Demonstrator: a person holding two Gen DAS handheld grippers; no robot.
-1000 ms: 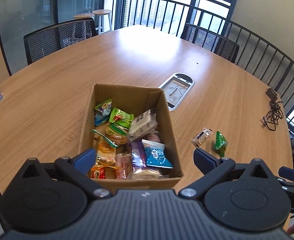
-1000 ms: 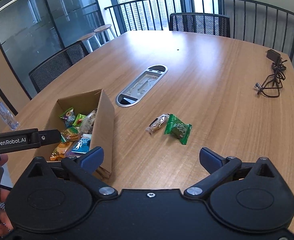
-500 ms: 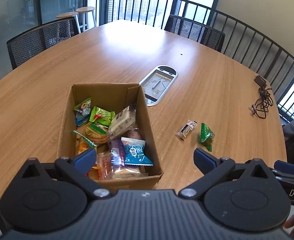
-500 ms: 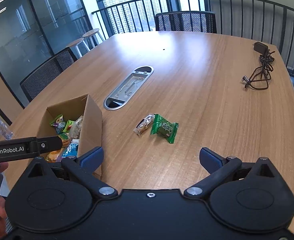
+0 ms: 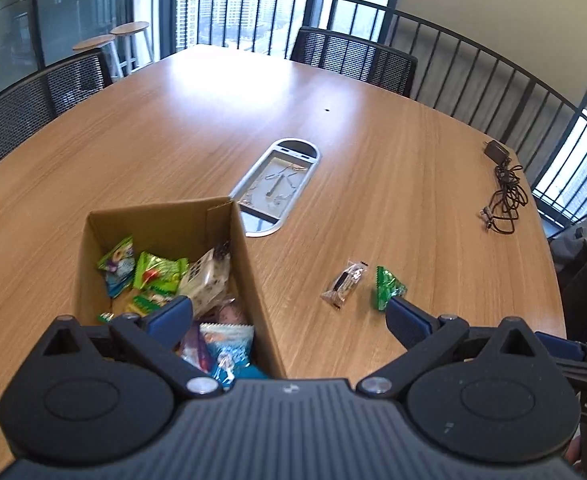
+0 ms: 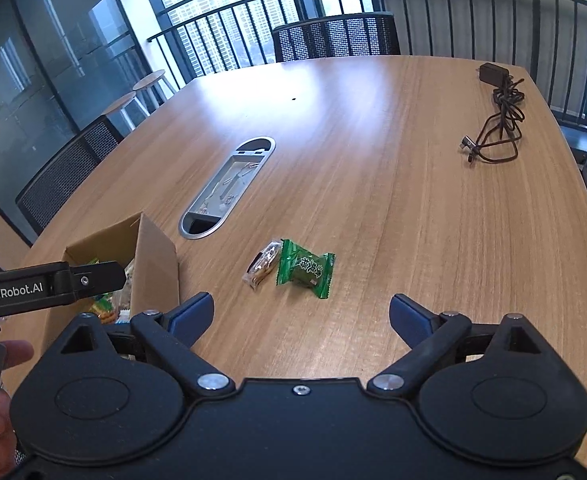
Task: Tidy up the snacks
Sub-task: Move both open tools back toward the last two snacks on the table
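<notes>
Snacks lie just right of our brown cardboard box (image 6: 155, 256): a green shiny packet (image 6: 305, 268) touching a clear one (image 6: 262, 265). Our right gripper (image 6: 301, 316), empty, has just been closing a little; the left gripper (image 5: 289, 316) gapes empty. We should drop straight over the green packet, then squeeze gently.

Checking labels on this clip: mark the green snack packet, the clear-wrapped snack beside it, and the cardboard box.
green snack packet (image 6: 305, 268), right wrist view, centre of wrapper
clear-wrapped snack (image 6: 262, 266), right wrist view, middle
cardboard box (image 5: 255, 280), left wrist view, right wall
</notes>
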